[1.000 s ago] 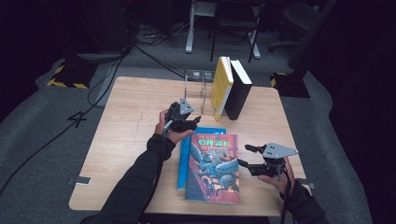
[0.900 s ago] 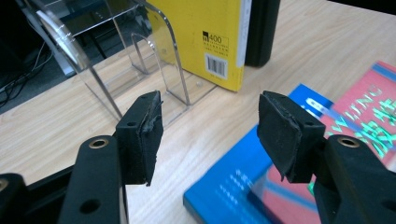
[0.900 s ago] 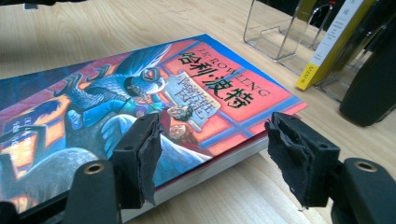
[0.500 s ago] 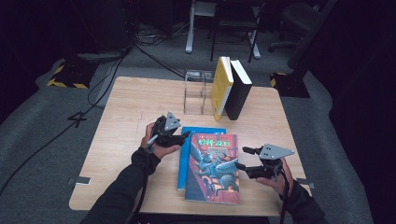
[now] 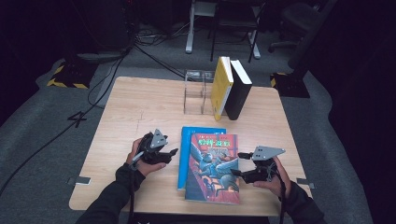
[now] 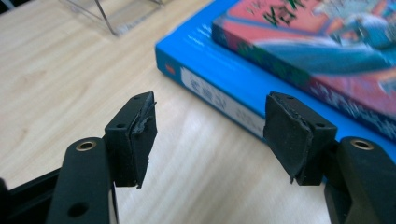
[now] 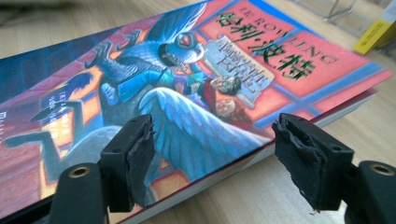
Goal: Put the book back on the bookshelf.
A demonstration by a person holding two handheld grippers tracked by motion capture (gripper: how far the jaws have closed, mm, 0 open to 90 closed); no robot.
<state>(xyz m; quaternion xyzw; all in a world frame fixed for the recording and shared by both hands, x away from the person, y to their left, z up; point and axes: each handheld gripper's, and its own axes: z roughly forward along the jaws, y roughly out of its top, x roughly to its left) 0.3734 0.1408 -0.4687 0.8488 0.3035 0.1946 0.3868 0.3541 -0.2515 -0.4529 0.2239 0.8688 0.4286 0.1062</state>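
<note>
— Since a second ago the left gripper (image 5: 164, 154) has come down and away from the clear stand (image 5: 195, 92) to the table beside the blue book (image 5: 184, 154); the right one has hardly shifted.

— And its jaws?

— They have just been opening and stand well apart with only bare table (image 6: 56, 70) between them, aimed at the blue book's (image 6: 219, 88) spine just ahead.

— The right gripper (image 5: 239, 164)?

— Its jaws have also just been opening. They stand wide at the long edge of the illustrated book (image 7: 187, 88); the left pad overlaps the cover's edge, but I cannot tell whether it touches.

— Where are the books?

— The illustrated book (image 5: 213, 165) lies flat on the blue one, at the near middle of the table. Farther back, a yellow book (image 5: 221, 86) and a black book (image 5: 239, 91) stand upright, beside the stand.
</note>
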